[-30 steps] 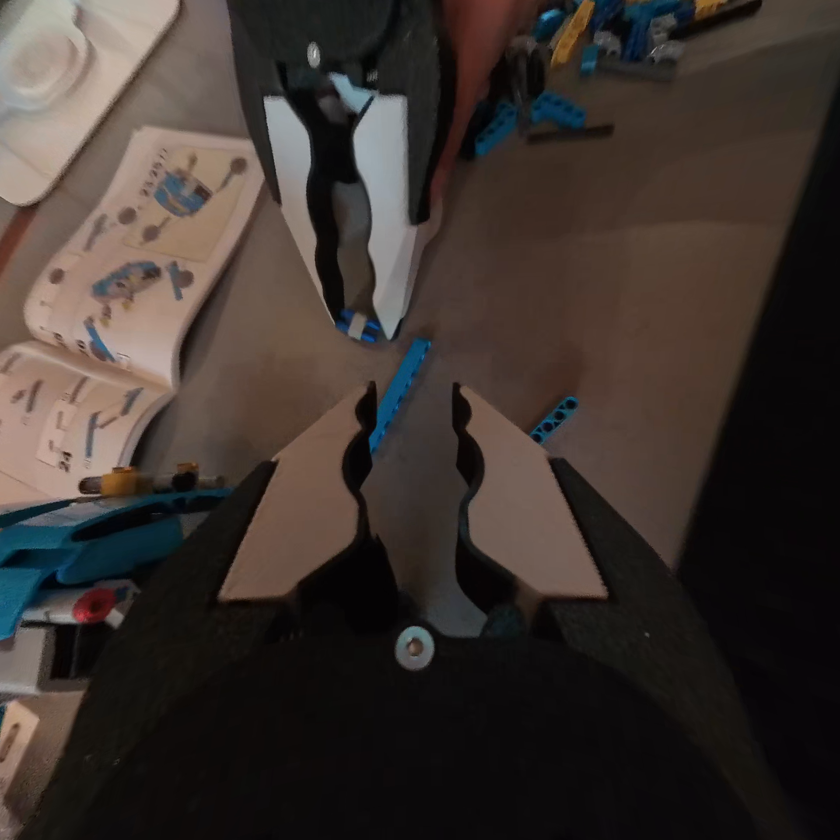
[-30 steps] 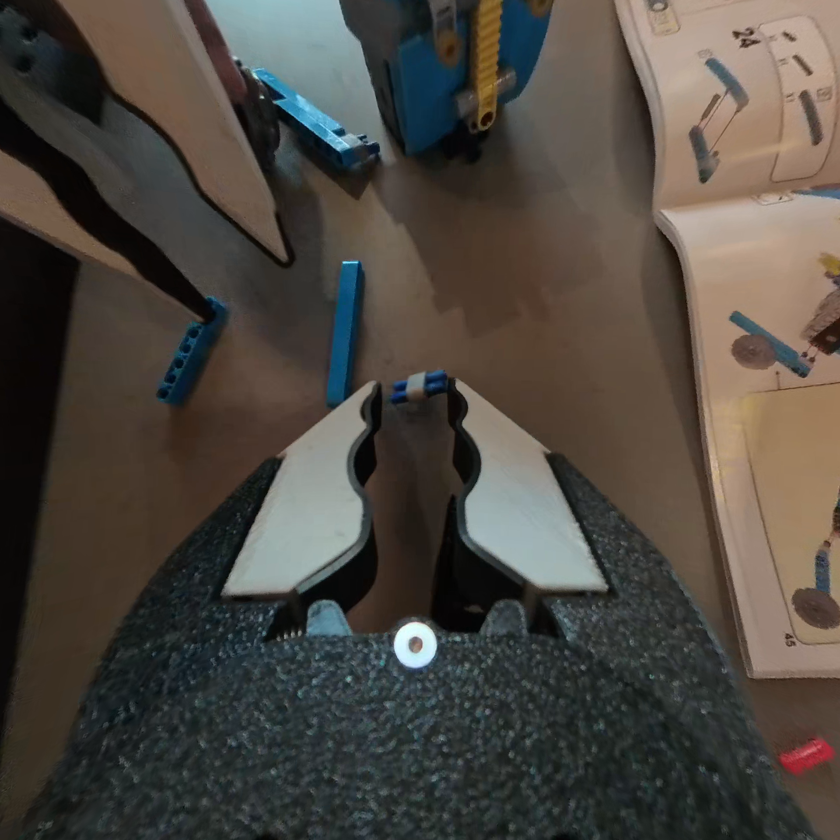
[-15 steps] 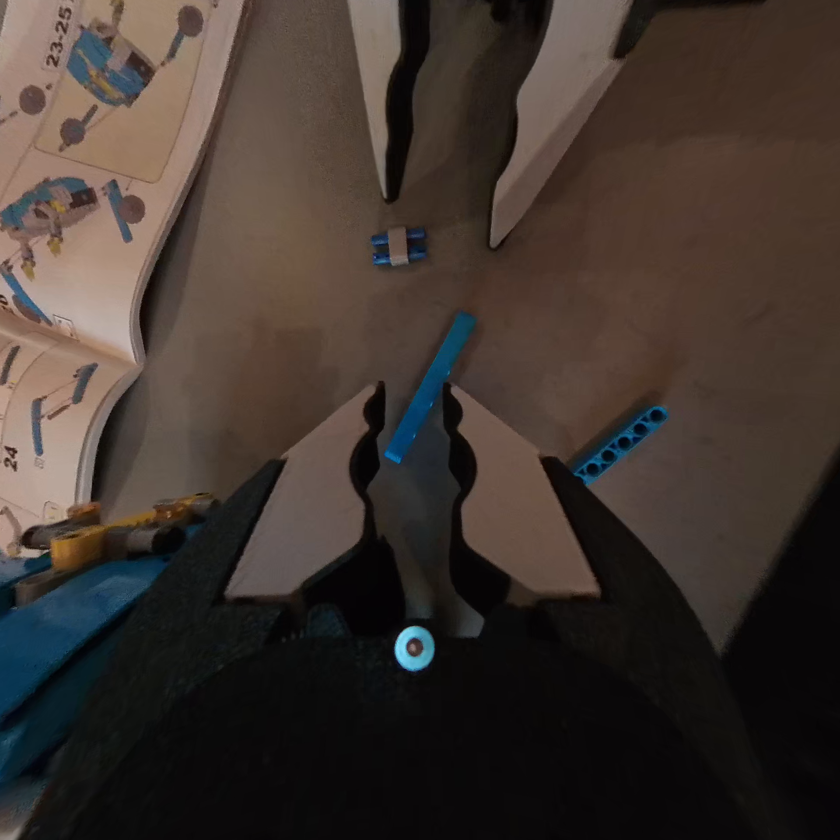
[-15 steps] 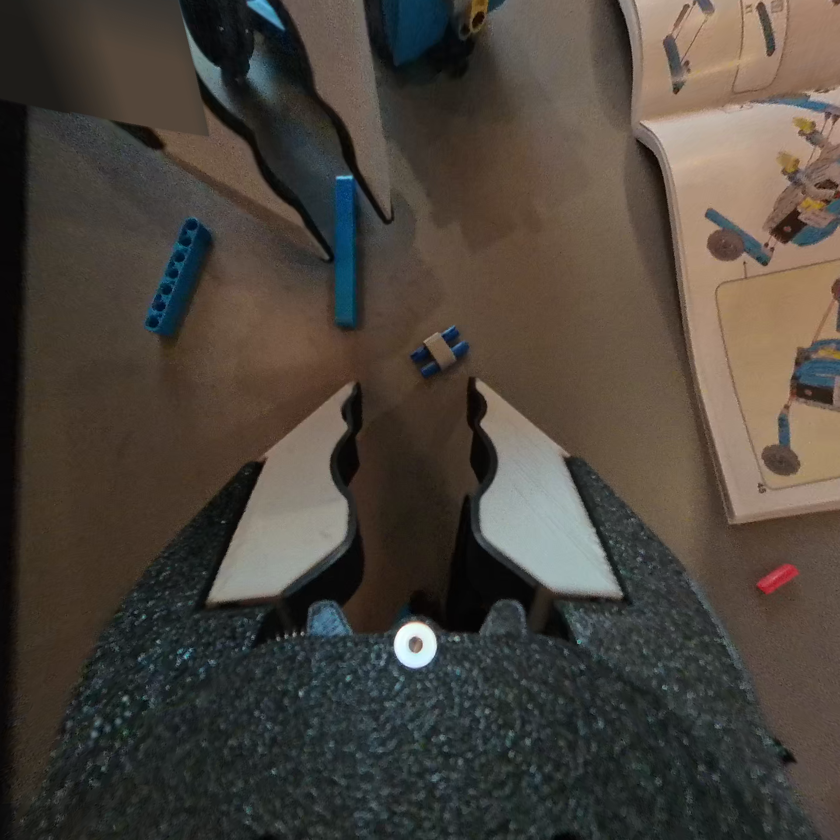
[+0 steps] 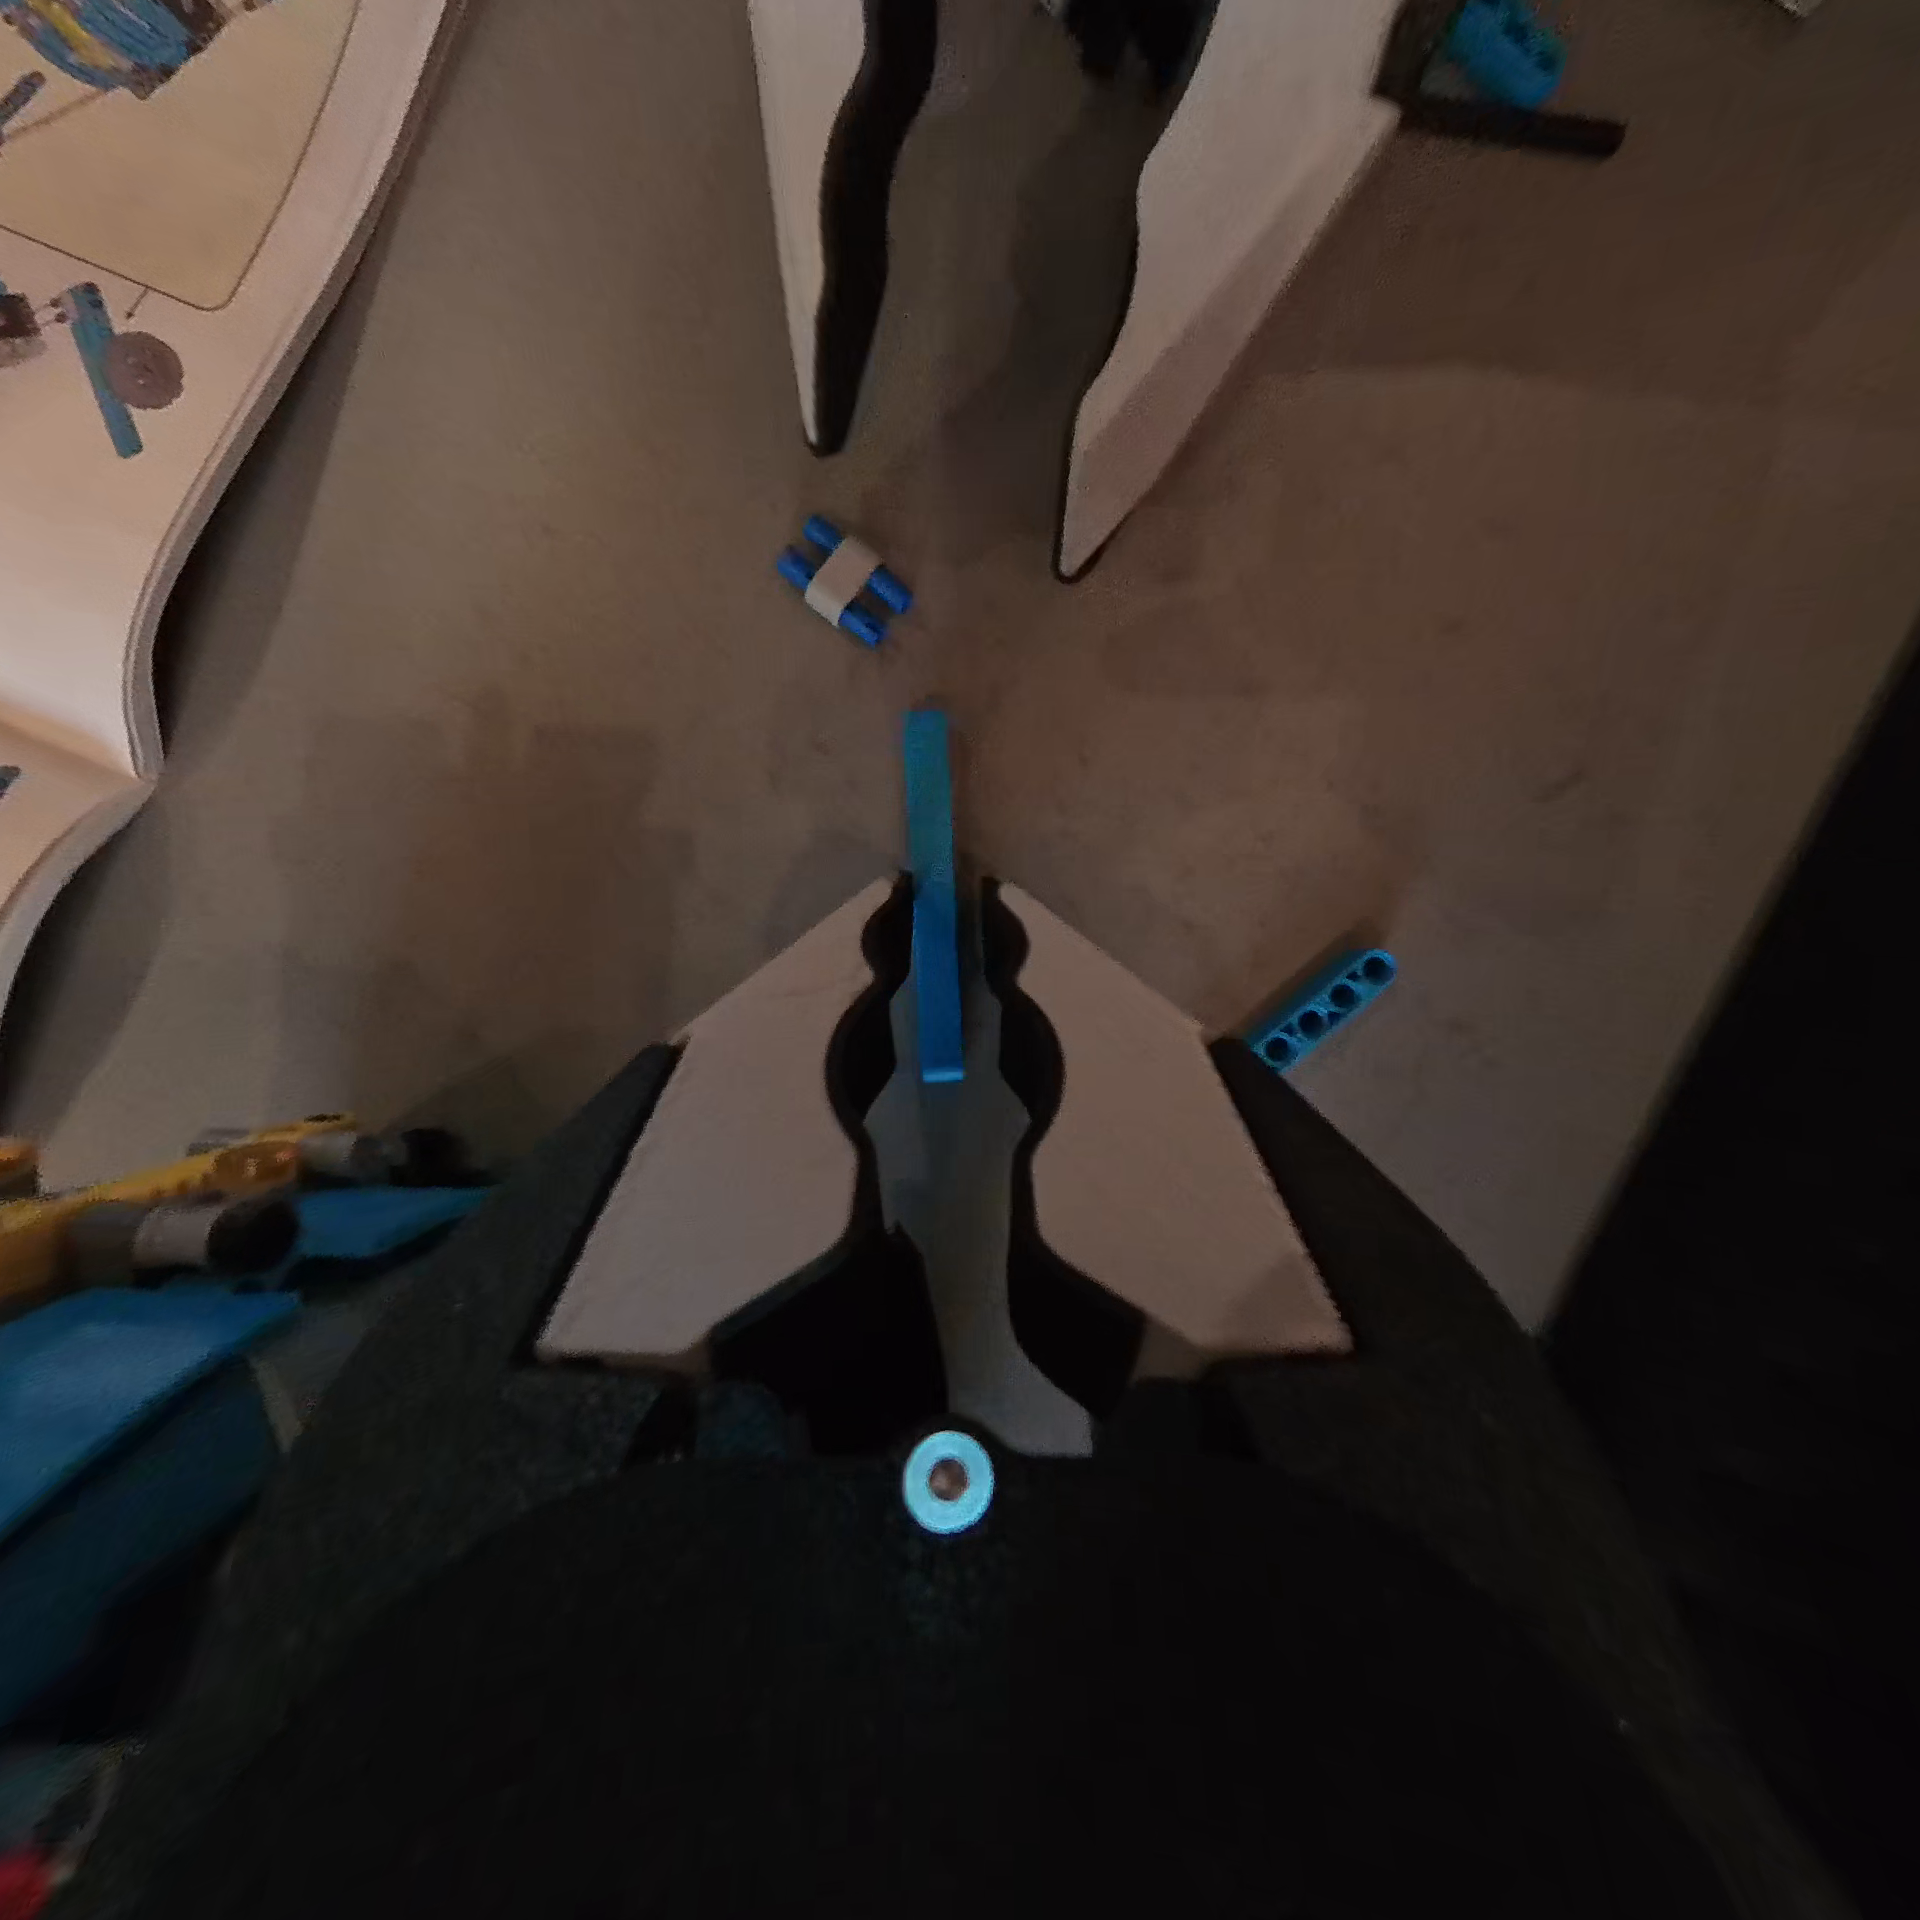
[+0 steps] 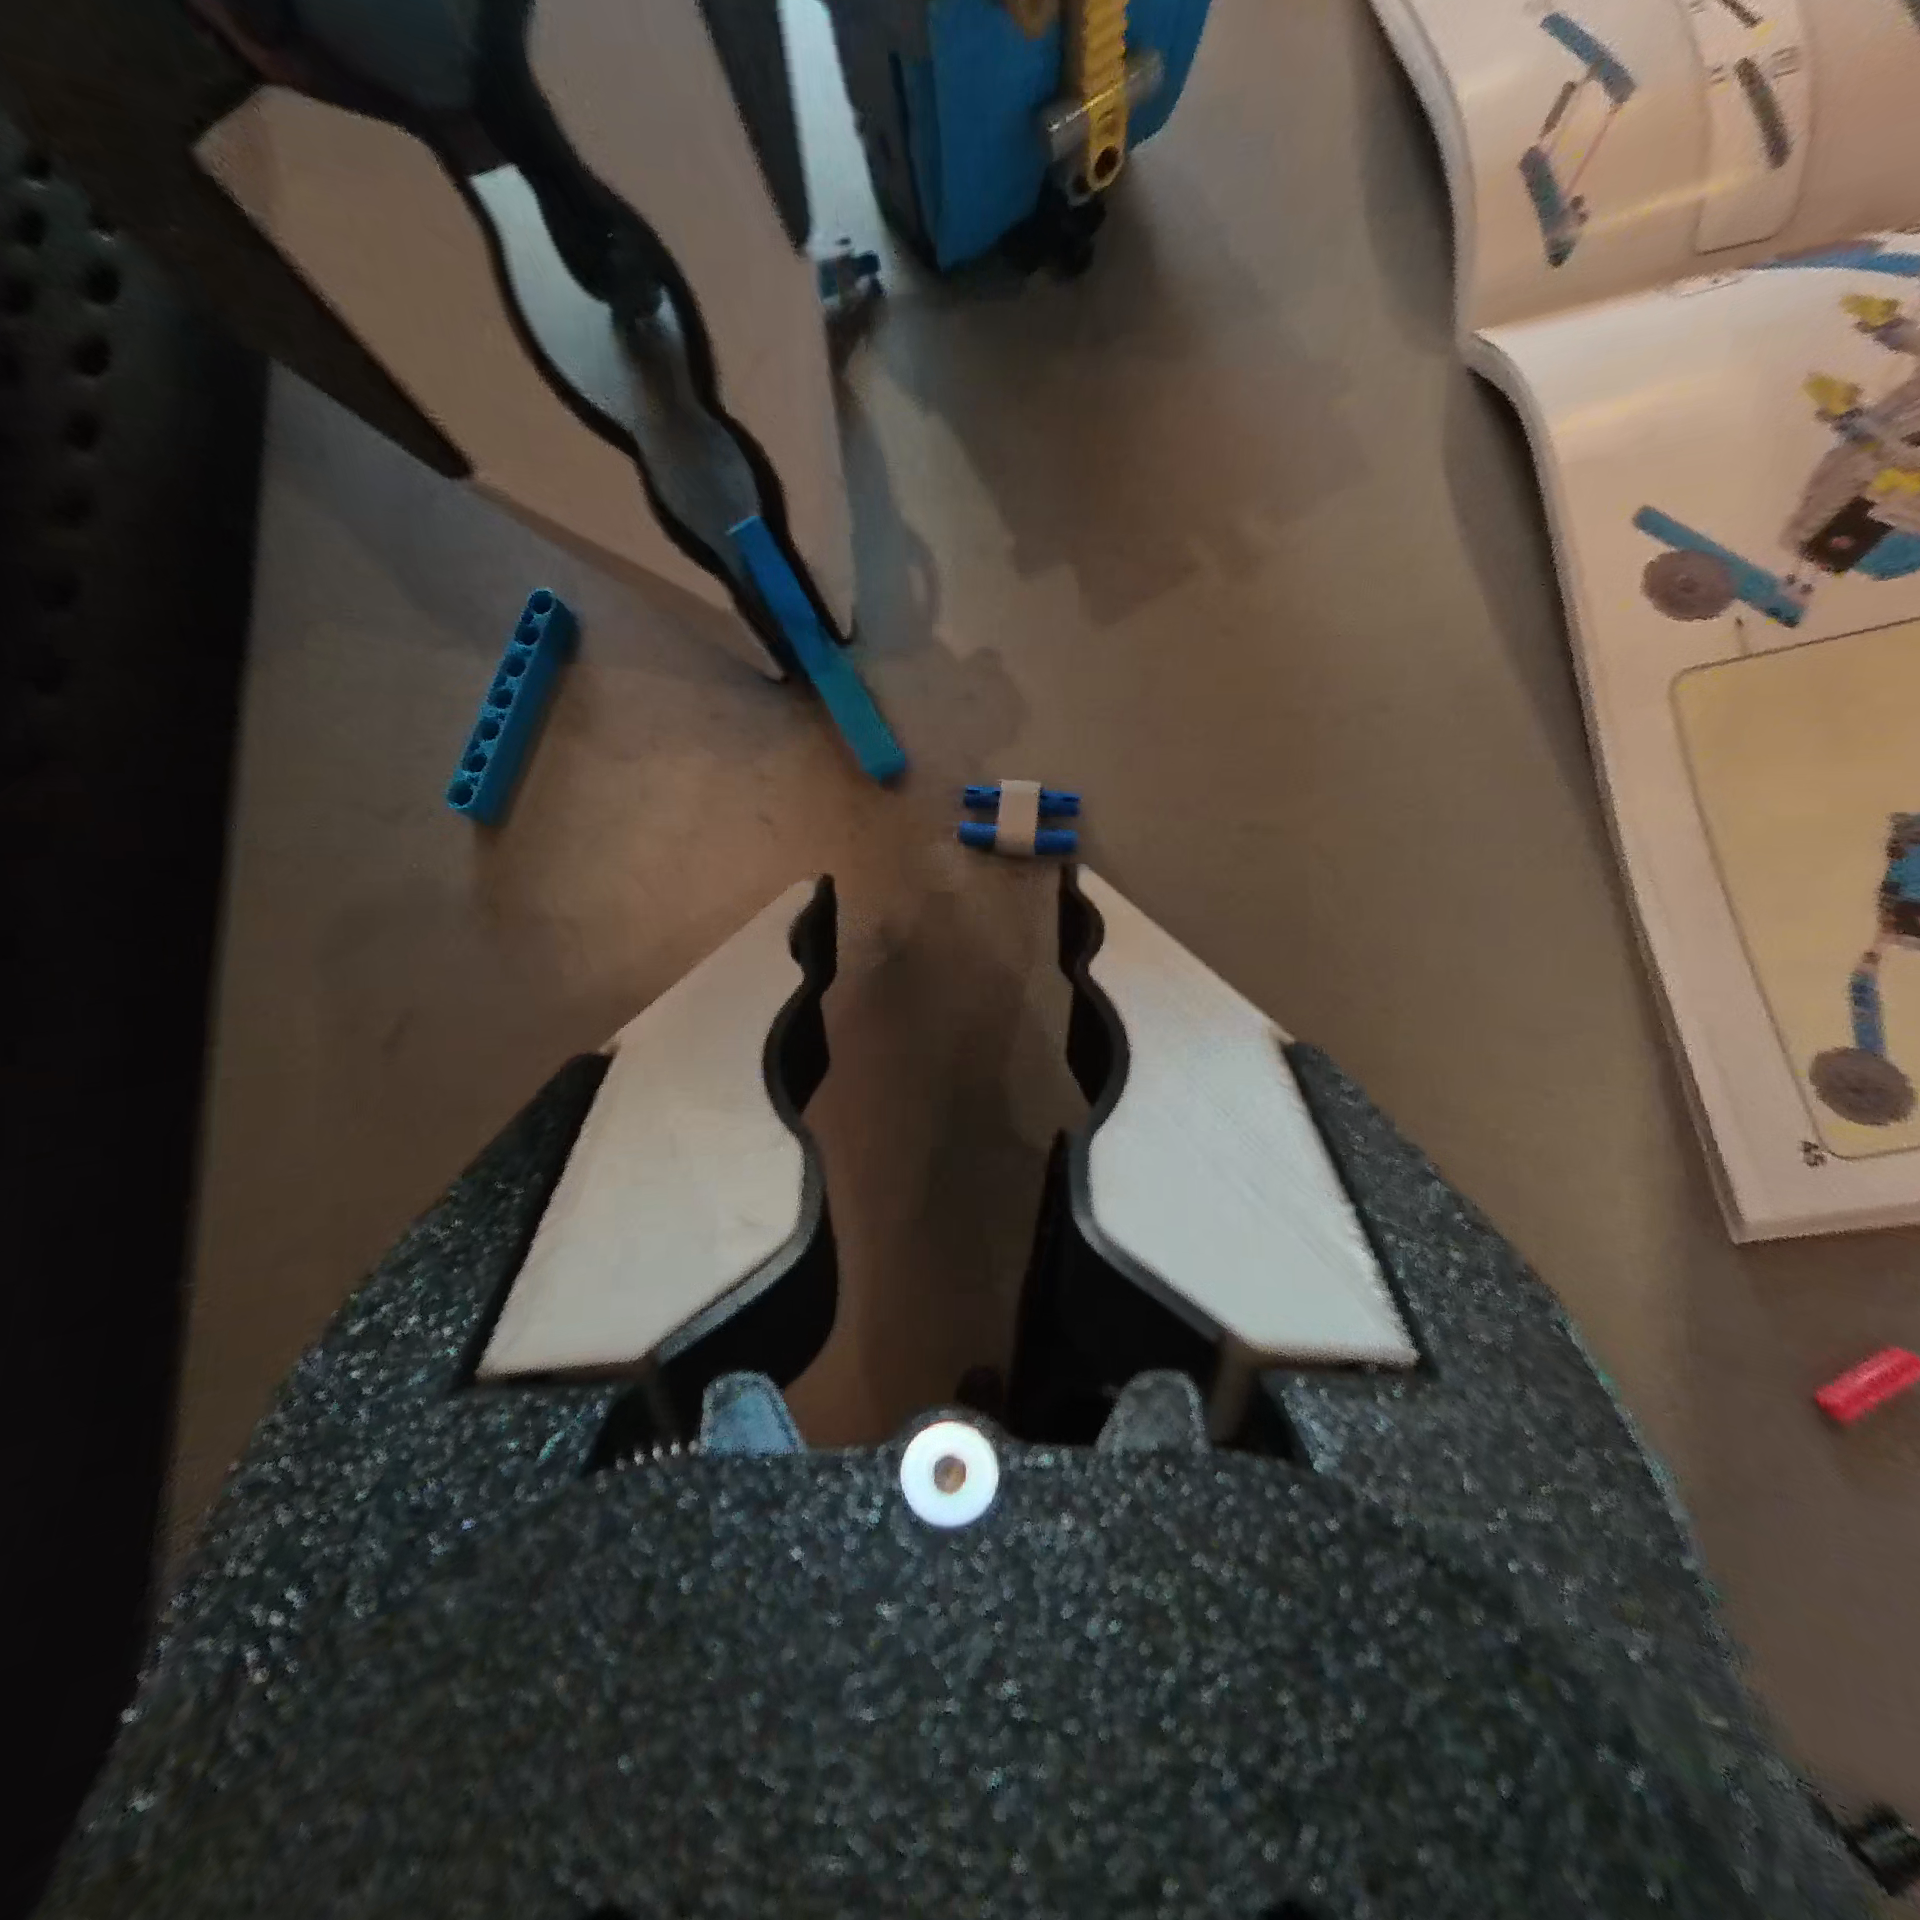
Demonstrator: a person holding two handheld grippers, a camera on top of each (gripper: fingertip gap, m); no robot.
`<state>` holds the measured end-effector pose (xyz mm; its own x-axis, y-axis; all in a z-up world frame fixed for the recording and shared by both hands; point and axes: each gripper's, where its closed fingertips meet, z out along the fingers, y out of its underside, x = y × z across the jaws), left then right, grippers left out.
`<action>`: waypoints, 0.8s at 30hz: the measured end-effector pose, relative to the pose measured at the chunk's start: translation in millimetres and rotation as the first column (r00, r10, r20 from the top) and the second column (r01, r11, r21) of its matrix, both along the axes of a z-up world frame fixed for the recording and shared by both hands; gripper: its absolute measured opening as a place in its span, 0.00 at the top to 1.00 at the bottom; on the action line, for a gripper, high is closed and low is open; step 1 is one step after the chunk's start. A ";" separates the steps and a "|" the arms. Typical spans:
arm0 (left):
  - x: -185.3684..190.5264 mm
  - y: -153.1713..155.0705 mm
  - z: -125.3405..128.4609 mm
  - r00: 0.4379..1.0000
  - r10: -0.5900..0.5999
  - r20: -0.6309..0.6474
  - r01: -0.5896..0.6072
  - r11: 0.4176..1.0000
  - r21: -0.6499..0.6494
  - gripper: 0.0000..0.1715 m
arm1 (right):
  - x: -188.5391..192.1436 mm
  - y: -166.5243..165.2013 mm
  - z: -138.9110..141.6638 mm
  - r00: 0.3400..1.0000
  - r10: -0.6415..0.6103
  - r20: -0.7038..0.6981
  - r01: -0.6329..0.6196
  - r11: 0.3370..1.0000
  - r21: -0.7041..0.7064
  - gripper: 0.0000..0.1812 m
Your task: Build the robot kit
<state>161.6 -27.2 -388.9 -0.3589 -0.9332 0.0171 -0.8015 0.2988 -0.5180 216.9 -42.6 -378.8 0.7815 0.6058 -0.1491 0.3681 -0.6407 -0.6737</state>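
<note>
My left gripper [image 5: 940, 883] is shut on a long thin blue beam [image 5: 932, 904], which runs between the fingers and sticks out ahead of the tips. The right wrist view shows the same grip [image 6: 810, 649], with the beam [image 6: 831, 686] slanting down toward the grey table [image 6: 1247, 727]. My right gripper [image 6: 948, 881] is open and empty. A small grey connector with two blue pins [image 6: 1020, 818] lies on the table just ahead of its right fingertip. In the left wrist view, this piece [image 5: 844, 582] lies between the two grippers, near my right gripper [image 5: 948, 509].
A short blue beam with holes [image 6: 512, 709] [image 5: 1322, 1013] lies beside my left gripper. An open instruction booklet [image 6: 1714, 623] [image 5: 156, 312] lies to one side. A blue and yellow model [image 6: 1018, 125] [image 5: 156, 1299] stands behind my left gripper. A small red piece [image 6: 1870, 1382] lies near the booklet. Left tips to right tips: about 7 centimeters. My right gripper's tips are some 15 centimeters from the small red piece [image 6: 1870, 1382].
My right gripper opened, let the pin connector drop on the table and drew back. My left gripper moved over the long blue beam and closed on it; the beam now lines up with the fingers.
</note>
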 end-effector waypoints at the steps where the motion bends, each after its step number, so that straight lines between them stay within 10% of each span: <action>1: -2.1 -0.1 1.8 1.000 0.005 0.002 -0.005 1.000 -0.007 0.92 | 0.8 0.6 -0.7 1.000 -0.007 -0.004 0.007 1.000 -0.005 0.74; 6: -14.7 10.3 -1.5 0.999 0.025 -0.026 -0.024 0.999 0.037 0.89 | -2.0 12.1 -11.0 0.997 -0.031 0.074 0.029 0.999 0.028 0.59; 24: -10.6 -2.9 -4.2 0.987 -0.137 -0.086 0.141 0.989 0.044 0.96 | -18.9 9.3 -12.8 0.996 0.021 0.083 -0.026 0.998 0.054 0.70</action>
<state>151.1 -30.1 -393.1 -0.4843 -0.8749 0.0068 -0.7896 0.4338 -0.4339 198.0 -33.4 -391.6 0.7752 0.6297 -0.0508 0.4386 -0.5943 -0.6741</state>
